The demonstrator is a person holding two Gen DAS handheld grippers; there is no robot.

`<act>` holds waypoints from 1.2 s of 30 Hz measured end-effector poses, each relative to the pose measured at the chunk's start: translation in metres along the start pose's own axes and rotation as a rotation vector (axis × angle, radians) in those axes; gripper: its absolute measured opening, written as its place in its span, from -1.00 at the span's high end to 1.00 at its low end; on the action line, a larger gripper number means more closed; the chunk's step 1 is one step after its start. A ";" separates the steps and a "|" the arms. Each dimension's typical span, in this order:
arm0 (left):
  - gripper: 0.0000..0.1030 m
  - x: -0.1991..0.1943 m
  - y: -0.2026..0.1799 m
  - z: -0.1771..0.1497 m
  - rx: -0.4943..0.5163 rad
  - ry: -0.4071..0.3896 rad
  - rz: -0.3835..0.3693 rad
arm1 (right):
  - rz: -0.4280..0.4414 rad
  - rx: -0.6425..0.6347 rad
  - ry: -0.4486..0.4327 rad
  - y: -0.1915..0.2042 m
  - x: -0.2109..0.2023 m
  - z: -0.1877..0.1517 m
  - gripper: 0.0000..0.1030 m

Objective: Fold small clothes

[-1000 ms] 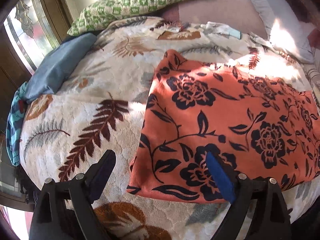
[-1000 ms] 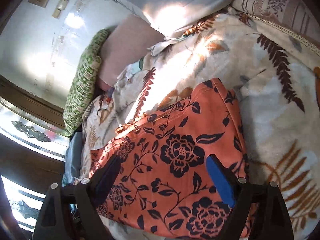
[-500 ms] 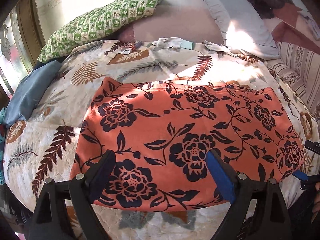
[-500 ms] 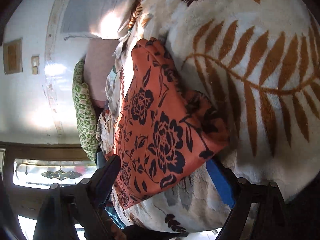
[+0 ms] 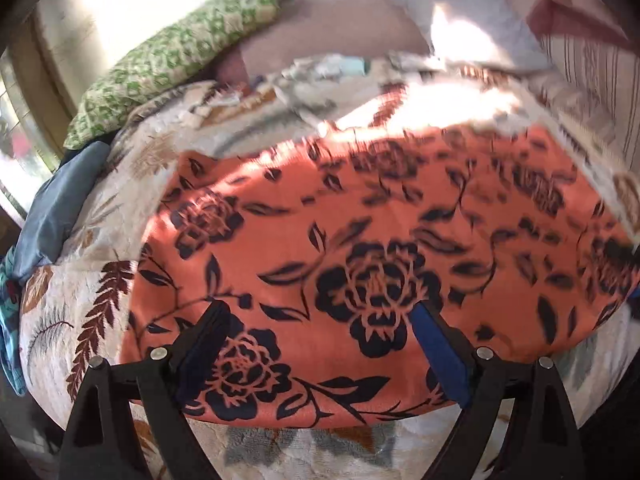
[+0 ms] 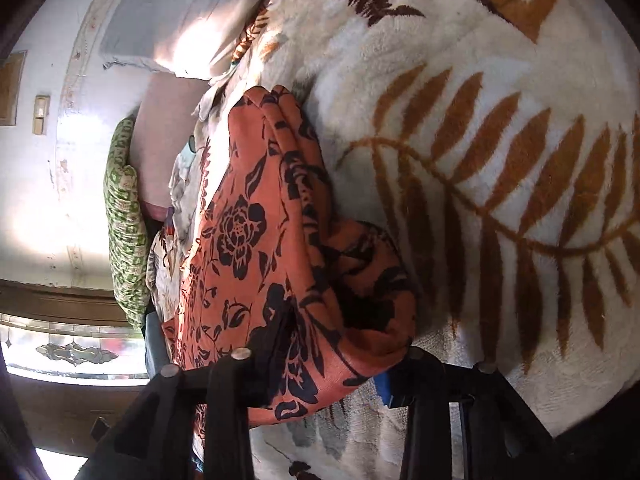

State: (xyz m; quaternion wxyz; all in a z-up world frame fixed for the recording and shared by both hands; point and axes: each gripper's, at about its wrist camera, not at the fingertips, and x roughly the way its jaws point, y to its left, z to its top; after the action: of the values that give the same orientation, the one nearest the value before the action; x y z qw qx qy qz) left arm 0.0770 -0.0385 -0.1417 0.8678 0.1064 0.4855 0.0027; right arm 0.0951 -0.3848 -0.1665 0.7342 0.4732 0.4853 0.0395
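While the orange floral garment lies mid-frame on the bed blanket | right gripper clamps its corner | left gripper jaws apart | we grip the near edge before lifting evenly.

— Sort of place?
— A home bedroom. Bed under a fleecy fern-print blanket, spread just ahead of the left gripper.
— More signs?
— Green patterned pillow at the far end, well beyond the gripper; grey pillow beside it against a painted wall. Wood-framed window with decorated glass off to the left.
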 end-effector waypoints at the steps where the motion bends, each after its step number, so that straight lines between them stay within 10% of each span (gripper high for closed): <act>1: -0.81 0.019 -0.008 -0.005 0.053 0.049 0.012 | 0.014 0.010 -0.011 -0.001 0.000 0.001 -0.04; 2: -0.94 0.018 -0.007 -0.007 0.050 -0.010 0.034 | -0.004 0.000 -0.018 0.002 0.000 0.001 -0.03; 4: -0.87 0.008 0.001 -0.002 0.009 0.002 -0.007 | -0.057 -0.084 -0.036 0.018 -0.001 0.000 0.64; 11: -0.72 -0.061 0.091 -0.008 -0.281 -0.173 -0.086 | -0.070 -0.487 -0.141 0.152 -0.023 -0.039 0.76; 19: -0.72 -0.105 0.225 -0.070 -0.652 -0.233 0.022 | 0.095 -0.810 0.033 0.278 0.048 -0.170 0.74; 21: -0.72 -0.107 0.241 -0.083 -0.694 -0.221 0.036 | 0.098 -0.823 0.153 0.286 0.091 -0.204 0.64; 25: -0.72 -0.108 0.252 -0.095 -0.707 -0.201 0.054 | 0.012 -0.858 0.401 0.271 0.195 -0.261 -0.42; 30: -0.72 -0.108 0.243 -0.084 -0.670 -0.211 0.028 | 0.227 -0.770 0.390 0.268 0.164 -0.251 -0.57; 36: -0.72 -0.108 0.191 -0.038 -0.518 -0.257 -0.040 | 0.256 -0.553 0.147 0.211 0.092 -0.177 -0.58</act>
State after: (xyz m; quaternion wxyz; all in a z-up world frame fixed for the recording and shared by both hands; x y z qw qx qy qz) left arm 0.0067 0.1438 -0.0346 0.9202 -0.1291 0.3567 0.0960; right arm 0.0954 -0.1050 -0.0883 0.7871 0.3087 0.4445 0.2960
